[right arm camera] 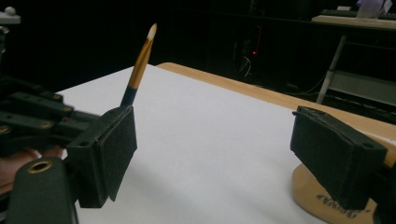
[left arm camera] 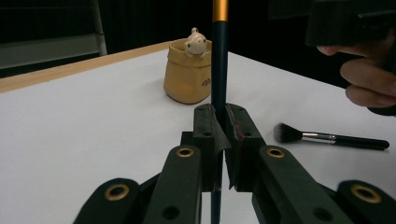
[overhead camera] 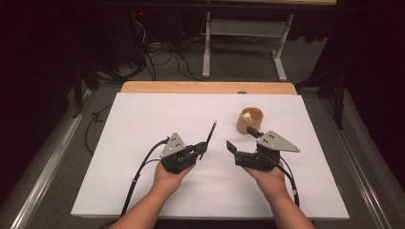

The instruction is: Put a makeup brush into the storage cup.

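1. Left claw (overhead camera: 202, 150) is pressed together on a thin brush (overhead camera: 209, 137), pinching the dark handle low down. In the left gripper view the handle runs straight up between the pads (left arm camera: 205, 135), with the gold band near the top edge.

2. In the high view the brush's long axis tilts up and a bit right from the left claw, pale tip toward the middle of the frame. The right gripper view has that tip poking up at upper left.

3. Right claw (overhead camera: 243, 139) is spread wide with nothing between the jaws. It sits right of centre, one jaw just beside the tan pot (overhead camera: 250, 121), maybe touching; I can't tell.

4. The pot stands upright on the white desk (overhead camera: 143, 119), up and right of both claws, with a little white figure (left arm camera: 195, 42) peeking over its rim.

5. What the next move turns on: the pot lies up and right of the brush tip, well apart from it, and the right claw sits between them. So my right hand is nearer the pot, but the left has the brush. My guess is a handoff, or swinging the left across.

6. A second, fluffy brush (left arm camera: 327, 137) lies flat on the desk at lower right of the left gripper view, untouched.
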